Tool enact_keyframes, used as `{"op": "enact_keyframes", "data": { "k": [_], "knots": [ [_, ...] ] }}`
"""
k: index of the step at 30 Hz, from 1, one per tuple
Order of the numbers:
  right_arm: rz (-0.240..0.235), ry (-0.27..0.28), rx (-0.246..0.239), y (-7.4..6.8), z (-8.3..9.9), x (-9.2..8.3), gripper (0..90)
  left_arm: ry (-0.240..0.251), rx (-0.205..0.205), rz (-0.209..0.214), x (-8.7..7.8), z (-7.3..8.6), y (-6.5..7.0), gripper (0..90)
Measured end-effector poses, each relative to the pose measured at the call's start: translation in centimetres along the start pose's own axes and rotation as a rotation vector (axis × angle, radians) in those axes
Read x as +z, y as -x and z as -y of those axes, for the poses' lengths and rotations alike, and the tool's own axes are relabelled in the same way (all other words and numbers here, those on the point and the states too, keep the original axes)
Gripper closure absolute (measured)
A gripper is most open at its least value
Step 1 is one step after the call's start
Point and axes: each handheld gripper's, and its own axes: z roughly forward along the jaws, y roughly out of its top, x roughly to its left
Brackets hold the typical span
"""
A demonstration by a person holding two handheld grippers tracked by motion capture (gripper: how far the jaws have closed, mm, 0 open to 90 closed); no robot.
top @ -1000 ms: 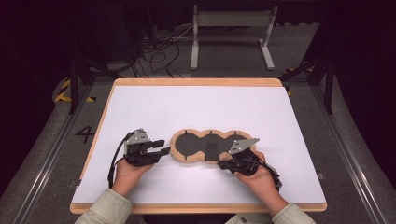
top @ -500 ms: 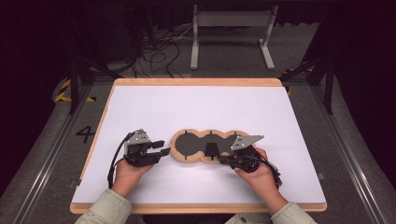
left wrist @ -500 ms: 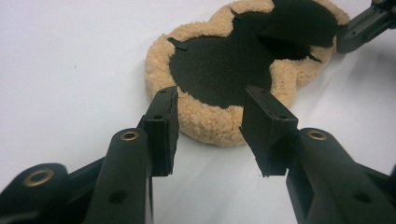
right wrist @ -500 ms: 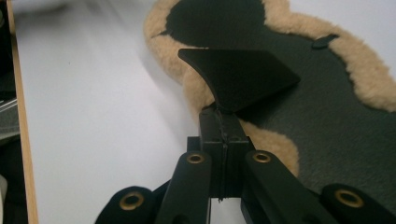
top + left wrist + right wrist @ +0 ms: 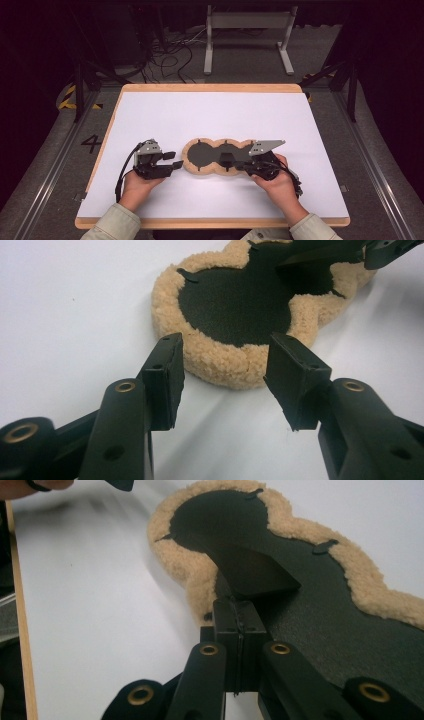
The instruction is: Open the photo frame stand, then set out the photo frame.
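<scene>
A three-lobed black pad (image 5: 202, 155) with a tan fleece rim lies flat on the white table (image 5: 210, 110). My left gripper (image 5: 172, 159) rests just left of the pad's left lobe. In the left gripper view the left gripper (image 5: 222, 380) is open and its jaws have just been opening. The fleece rim (image 5: 220, 365) sits just ahead of the gap, with no pad pressing on it. My right gripper (image 5: 235, 162) reaches in over the pad from the right. In the right gripper view the right gripper (image 5: 240, 615) is shut on a thin black flap (image 5: 255, 575) that lifts off the pad (image 5: 320, 610).
The table has a wooden edge (image 5: 210, 88). Behind it, cables (image 5: 165, 55) and a metal stand (image 5: 247, 35) sit on the dark floor. Bare white surface lies all around the pad.
The left gripper's jaws stand wider apart than before, with the hand in the same spot. The right gripper has barely shifted and stays pinched shut over the pad.
</scene>
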Motion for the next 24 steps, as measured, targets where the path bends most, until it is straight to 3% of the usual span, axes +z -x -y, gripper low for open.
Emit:
{"op": "enact_keyframes", "data": {
  "k": [2,4,7,11,16,24],
  "knots": [
    [0.022,-0.012,-0.006,0.0,0.0,-0.5,90.0,-0.003,-0.009,0.002,0.1,0.0,-0.1,49.2],
    [0.014,-0.015,0.01,0.1,0.0,-1.1,90.0,0.001,-0.019,-0.026,0.0,-0.2,0.2,49.1],
    [0.036,-0.012,-0.003,0.2,0.0,-2.0,89.7,-0.006,-0.01,-0.039,-0.1,-0.5,0.4,49.0],
    [0.073,-0.006,0.005,0.7,0.0,-3.3,83.5,-0.011,-0.011,-0.05,-0.5,-1.0,1.1,48.6],
    [0.128,-0.022,0.004,1.3,0.0,-4.4,73.2,-0.022,-0.019,-0.052,-0.5,-1.1,1.0,47.4],
    [0.161,-0.025,0.061,2.6,0.3,-5.5,58.9,-0.05,-0.039,-0.053,-0.5,-1.2,0.9,43.6]
  ]
}}
